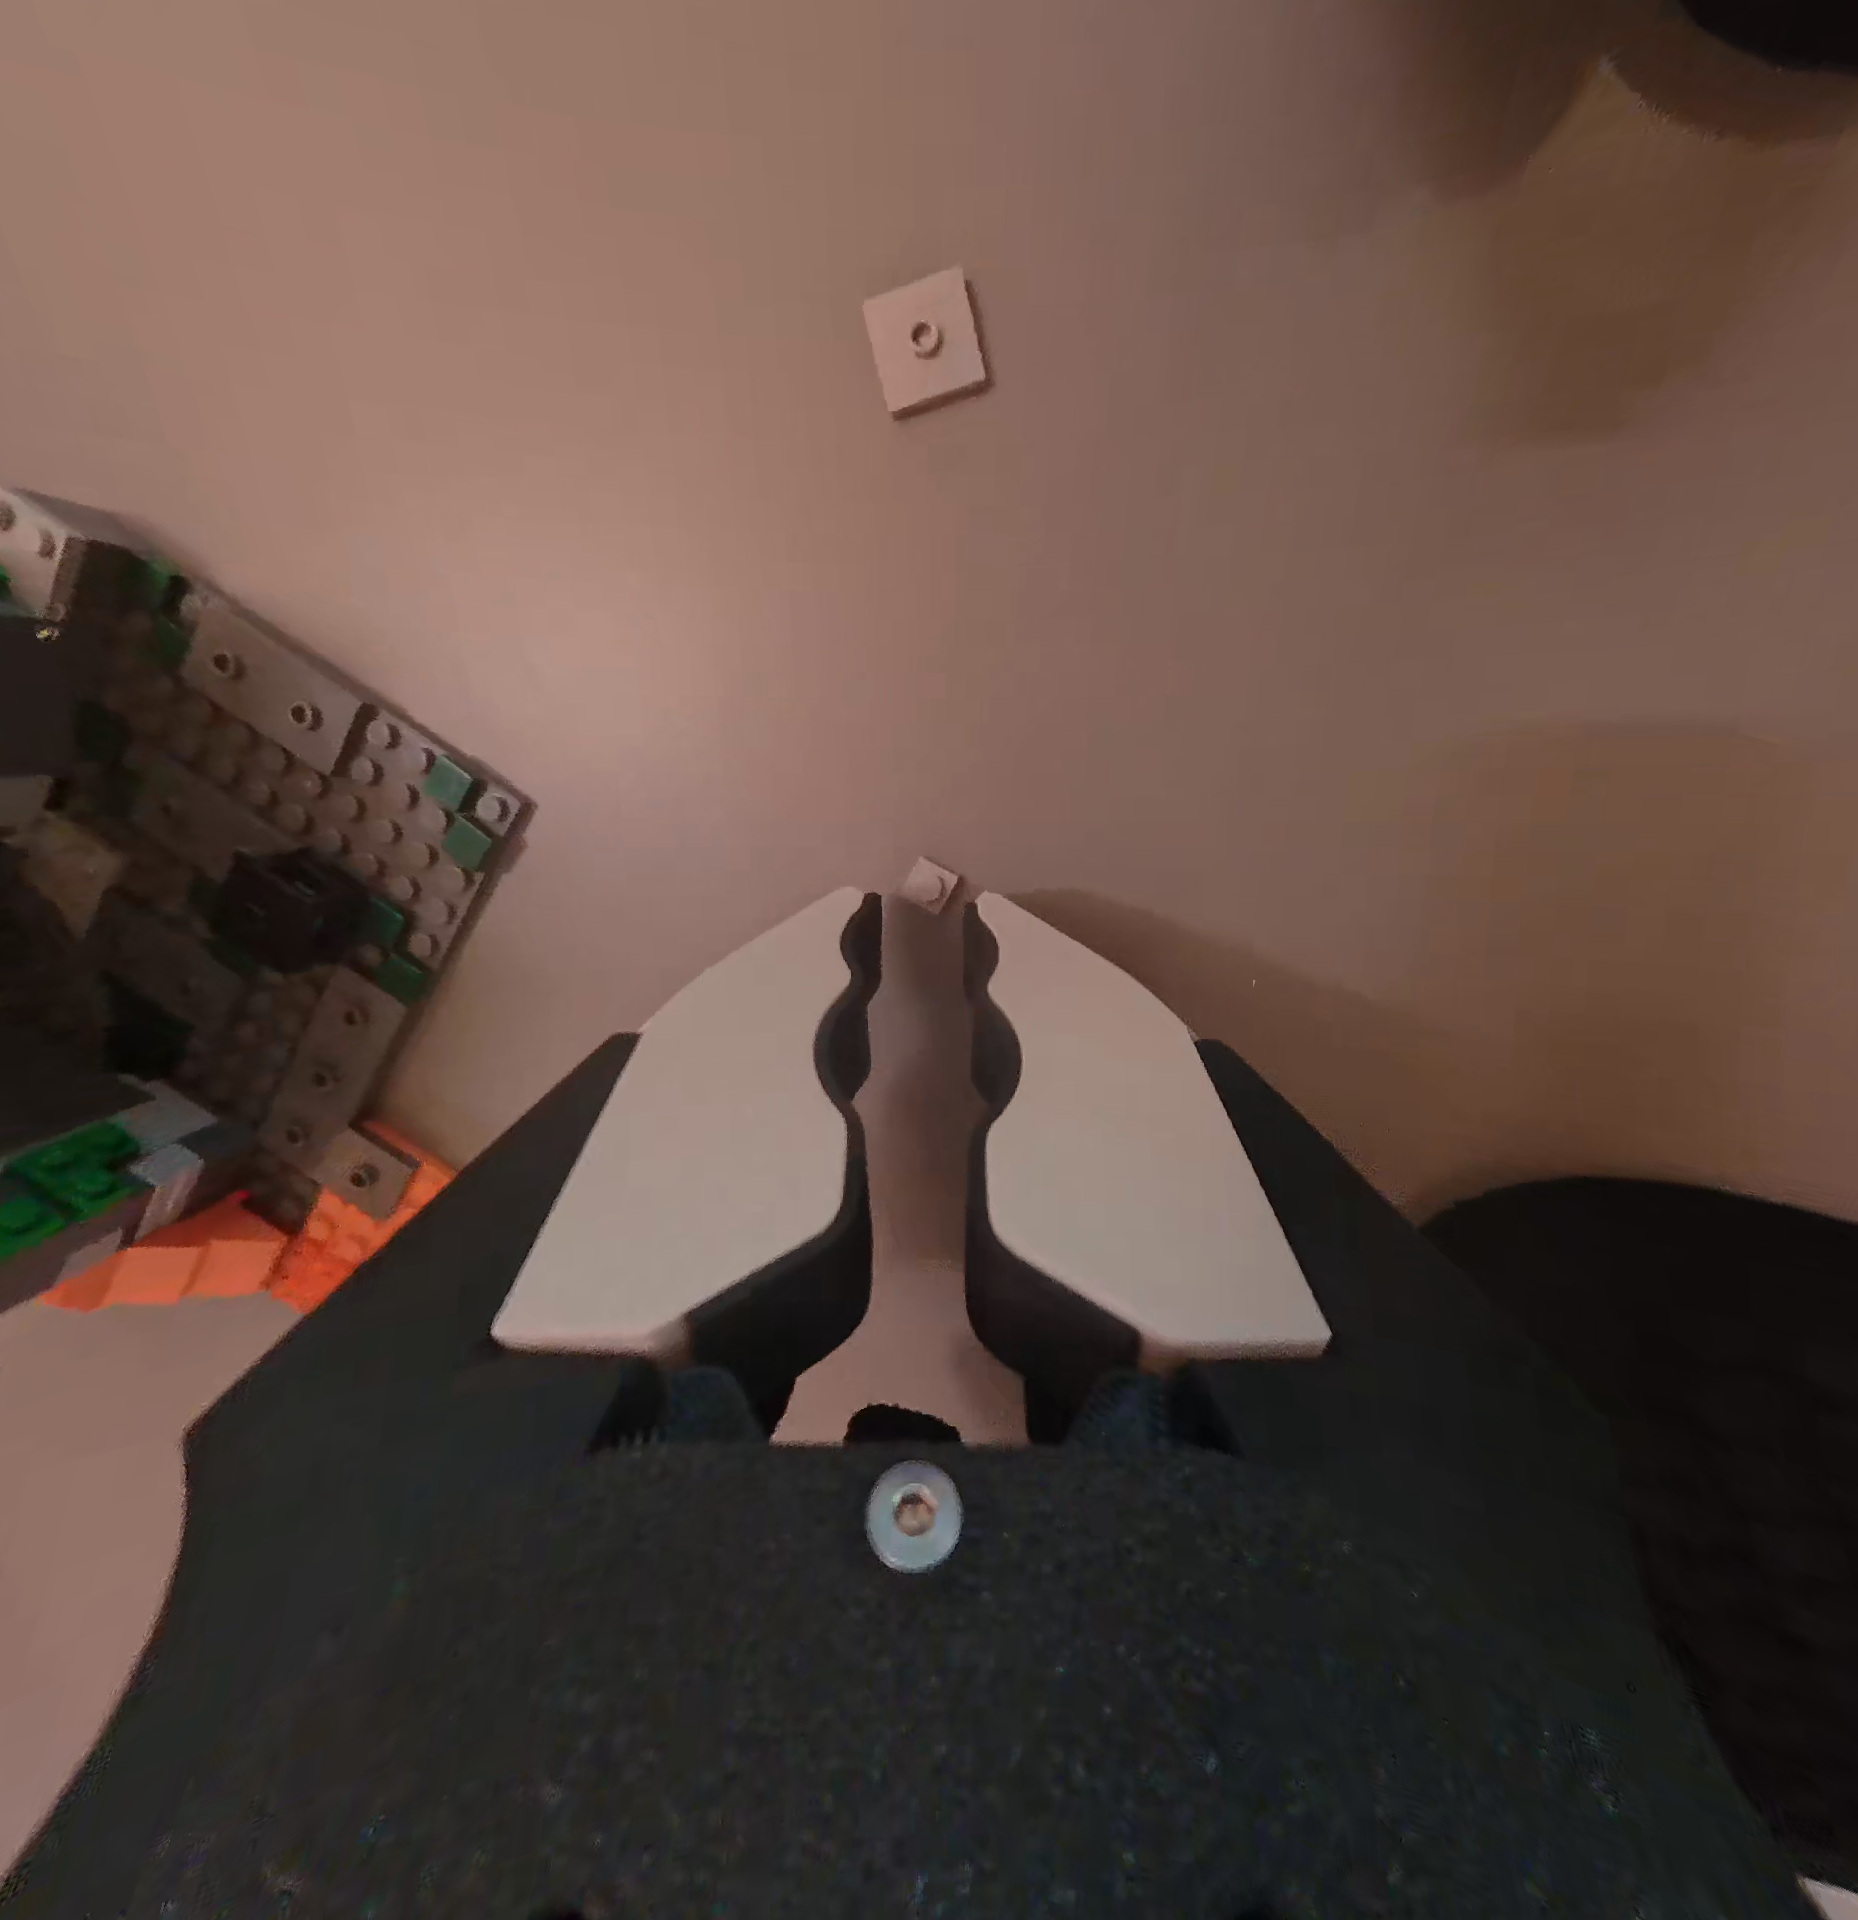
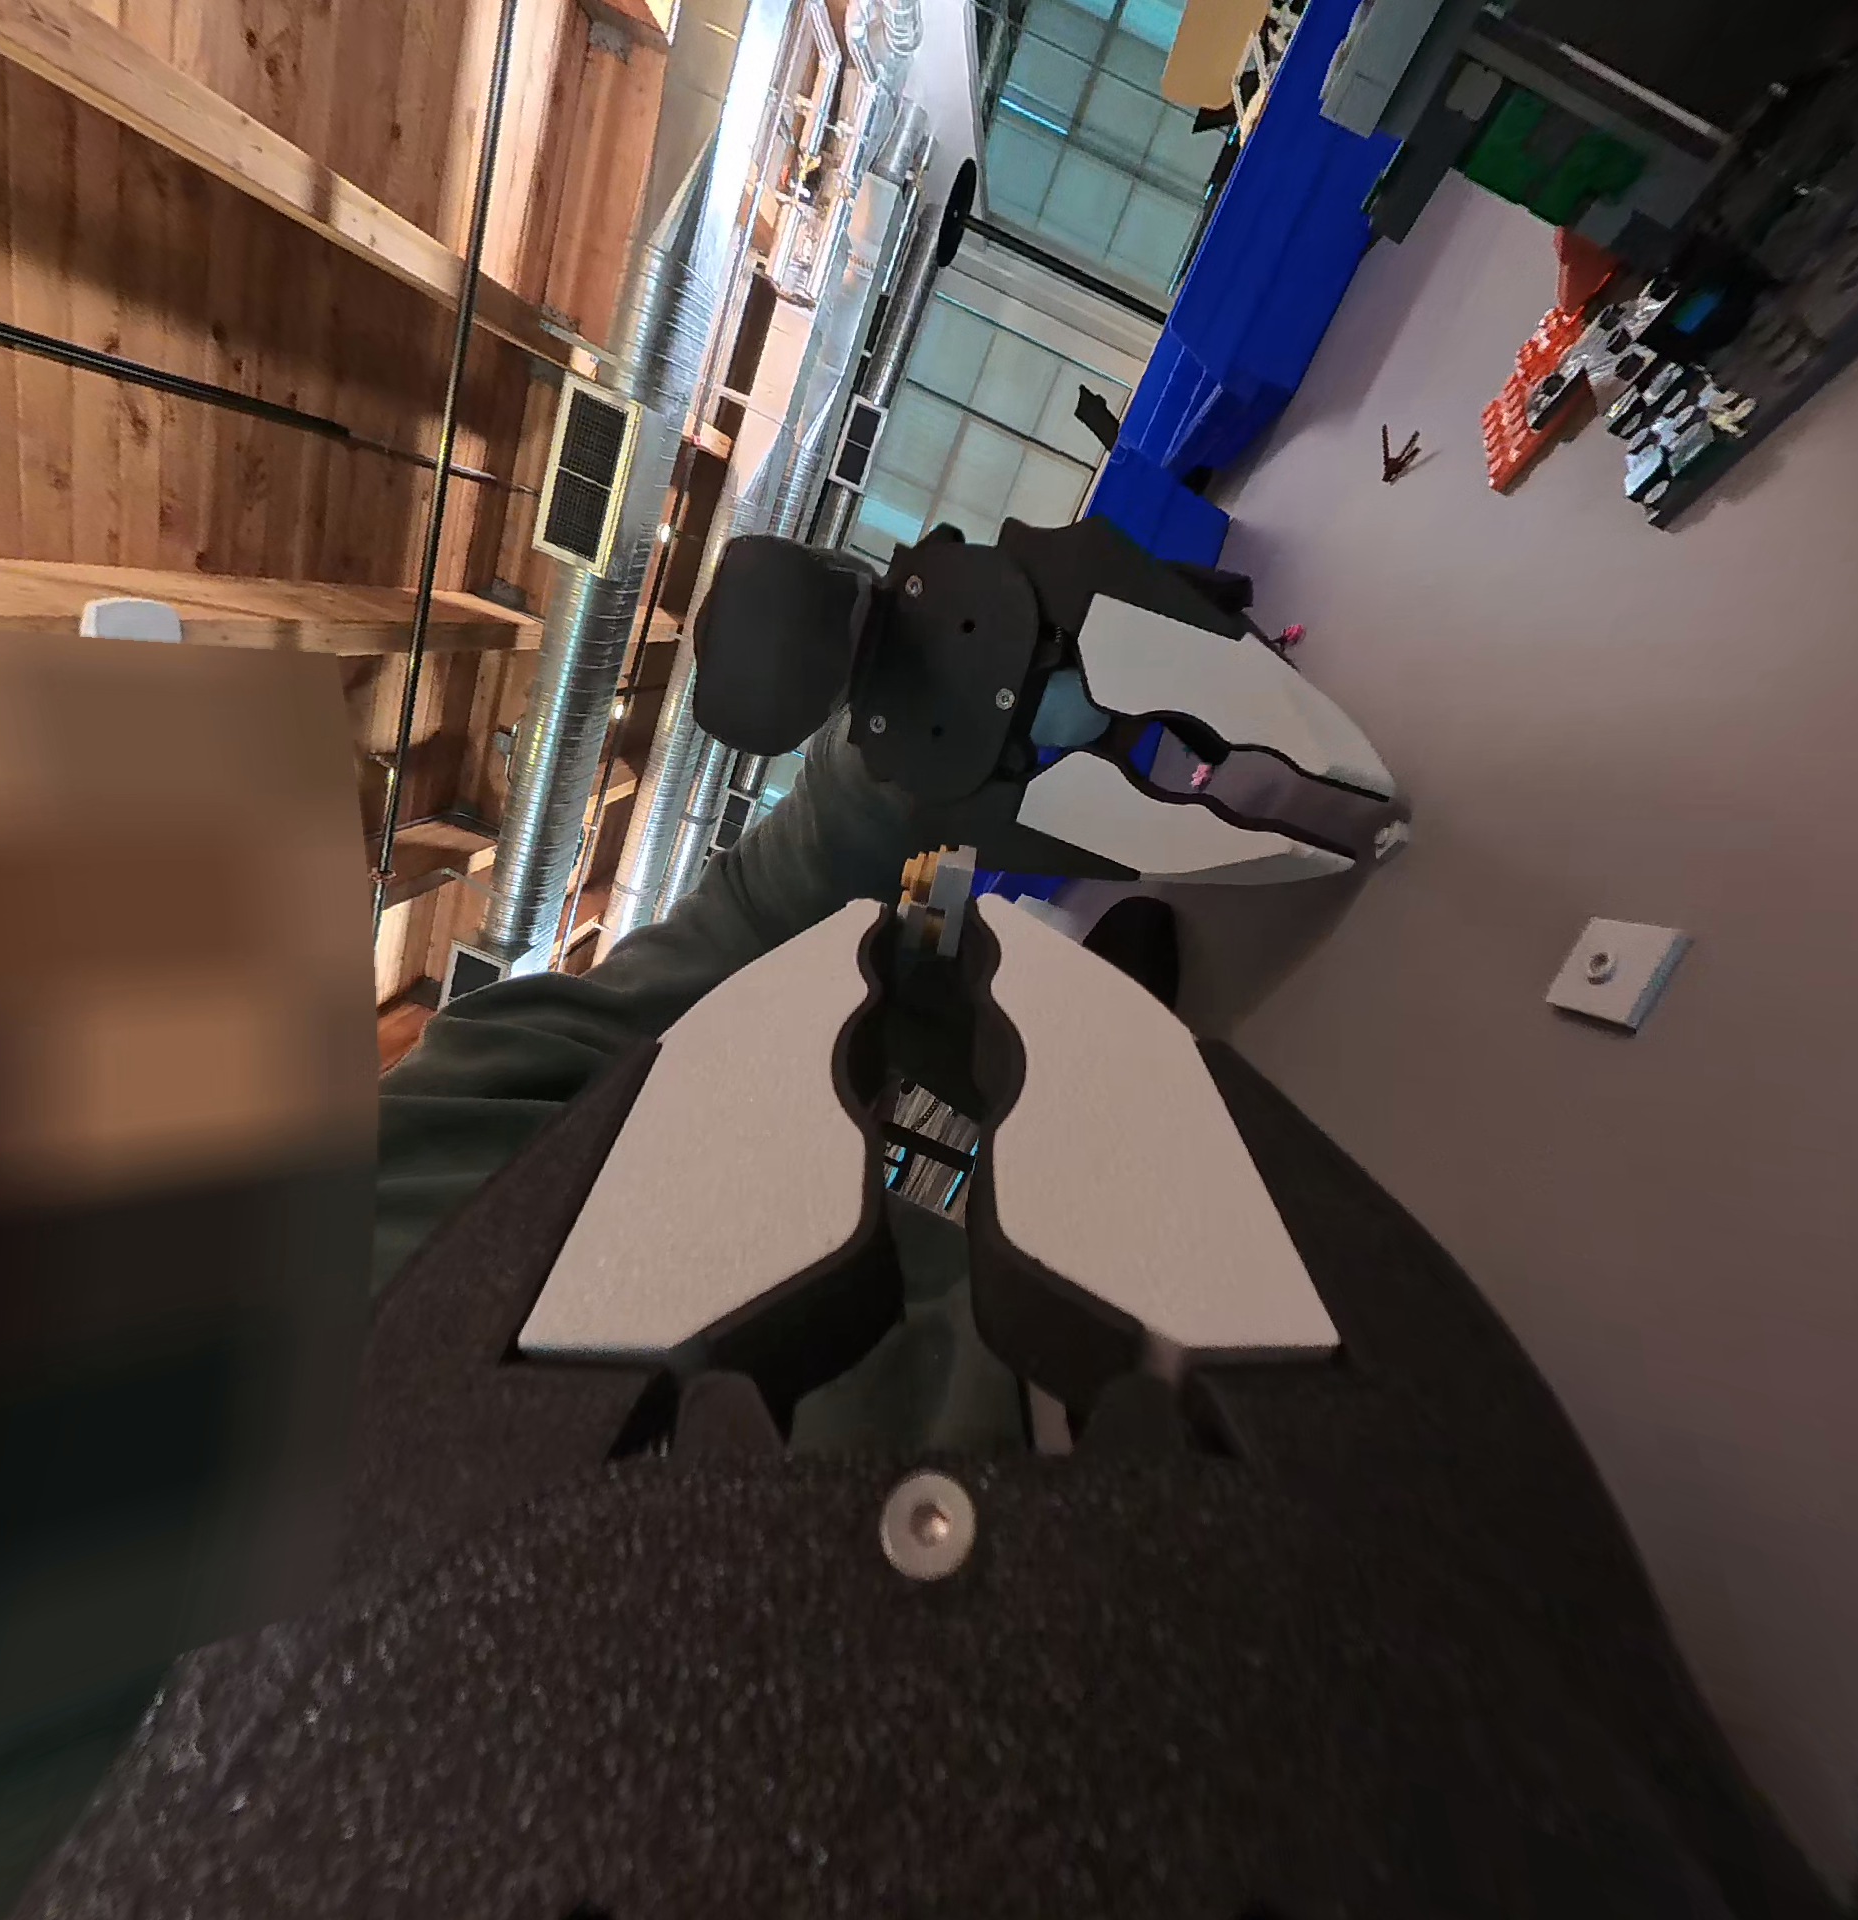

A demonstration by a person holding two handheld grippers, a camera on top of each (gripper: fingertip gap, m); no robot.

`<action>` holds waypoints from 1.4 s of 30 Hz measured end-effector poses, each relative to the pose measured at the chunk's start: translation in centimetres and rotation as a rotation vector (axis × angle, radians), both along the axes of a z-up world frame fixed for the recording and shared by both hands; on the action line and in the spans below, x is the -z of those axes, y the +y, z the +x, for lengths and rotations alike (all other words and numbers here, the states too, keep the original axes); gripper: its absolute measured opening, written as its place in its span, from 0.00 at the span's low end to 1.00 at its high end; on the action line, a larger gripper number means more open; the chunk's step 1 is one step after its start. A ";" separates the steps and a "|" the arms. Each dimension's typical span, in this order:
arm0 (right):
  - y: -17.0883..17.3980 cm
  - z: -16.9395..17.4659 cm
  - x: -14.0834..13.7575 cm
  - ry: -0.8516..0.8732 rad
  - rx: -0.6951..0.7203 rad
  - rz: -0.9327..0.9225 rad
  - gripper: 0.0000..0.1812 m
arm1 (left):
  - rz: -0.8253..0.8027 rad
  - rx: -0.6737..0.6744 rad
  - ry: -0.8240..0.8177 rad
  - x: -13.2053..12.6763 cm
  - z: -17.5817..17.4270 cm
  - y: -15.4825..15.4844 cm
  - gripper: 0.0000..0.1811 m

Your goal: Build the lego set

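The worktop (image 1: 1216, 623) is lying pale and mostly bare under the left gripper, and in the right wrist view it is running tilted along the right side. The lego build (image 1: 229, 883), a grey studded base with green, black and orange parts, is sitting at the left edge of the left wrist view, well apart from the loose pieces; in the right wrist view it is showing far off at the upper right. Blue bins (image 2: 1247, 343) are standing along the worktop's far edge. The left gripper (image 1: 923, 902) is pointing down at the worktop with its jaws narrow, a slim gap showing between them, and a small grey stud piece (image 1: 930, 886) is lying right at the tips; whether the jaws are pinching it cannot be told. The right gripper (image 2: 930, 914) is tilting up off the worktop, its jaws closed on a small grey and tan assembly (image 2: 935, 894) held at the tips. A flat grey square plate (image 1: 923, 341) with one centre stud is lying alone on the worktop, ahead of the left gripper and apart from the stud piece.
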State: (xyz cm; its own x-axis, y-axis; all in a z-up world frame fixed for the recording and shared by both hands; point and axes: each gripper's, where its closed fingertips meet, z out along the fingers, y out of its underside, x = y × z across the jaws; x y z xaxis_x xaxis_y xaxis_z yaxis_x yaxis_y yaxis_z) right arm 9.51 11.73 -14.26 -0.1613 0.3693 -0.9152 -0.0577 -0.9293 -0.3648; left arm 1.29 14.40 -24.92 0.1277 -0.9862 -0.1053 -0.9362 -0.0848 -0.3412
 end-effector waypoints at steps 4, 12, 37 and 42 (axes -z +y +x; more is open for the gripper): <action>-0.1 0.0 0.0 0.002 -0.004 0.002 0.06 | -0.025 0.060 -0.007 0.2 0.0 0.1 0.07; -0.2 0.0 0.1 0.005 -0.017 -0.001 0.06 | -0.049 0.161 -0.105 0.4 0.2 -0.2 0.05; -0.4 -0.5 0.9 -0.034 -0.038 -0.003 0.06 | -0.052 0.270 -0.220 0.2 0.9 -0.5 0.08; -0.2 -0.3 0.9 -0.026 -0.034 -0.012 0.06 | -0.092 0.248 -0.221 0.4 1.1 -0.5 0.05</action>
